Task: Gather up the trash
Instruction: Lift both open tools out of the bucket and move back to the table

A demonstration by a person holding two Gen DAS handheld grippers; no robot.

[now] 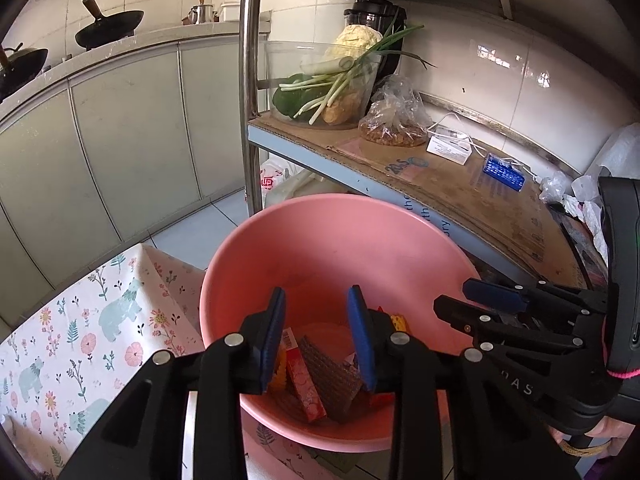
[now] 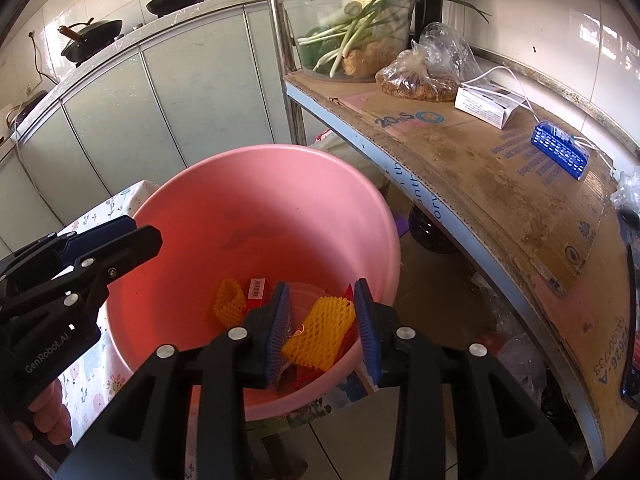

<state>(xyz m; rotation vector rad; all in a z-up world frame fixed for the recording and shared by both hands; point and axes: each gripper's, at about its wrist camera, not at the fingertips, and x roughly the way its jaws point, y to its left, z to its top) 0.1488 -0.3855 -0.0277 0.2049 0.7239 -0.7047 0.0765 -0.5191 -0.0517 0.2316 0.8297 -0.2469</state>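
A pink basin (image 1: 320, 240) (image 2: 260, 184) stands on a cloth-covered table and holds the trash. In the left wrist view a red packet (image 1: 306, 386) and a brown corrugated piece (image 1: 334, 380) lie on its bottom. My left gripper (image 1: 316, 300) (image 2: 146, 230) hovers over them, open, with nothing between its pads. In the right wrist view a yellow foam net (image 2: 320, 332) lies low in the basin, a second net (image 2: 228, 302) and a barcoded red packet (image 2: 256, 290) to its left. My right gripper (image 2: 322, 286) (image 1: 452, 294) is open above the net, pads apart from it.
A metal shelf lined with cardboard (image 1: 460, 188) (image 2: 480, 160) runs close along the basin's right, carrying a clear bowl of vegetables (image 1: 320, 80), a plastic bag (image 1: 394, 120), a white box (image 2: 486, 106) and a blue block (image 2: 560, 152). The floral tablecloth (image 1: 80, 340) spreads left. Cabinets with woks stand behind.
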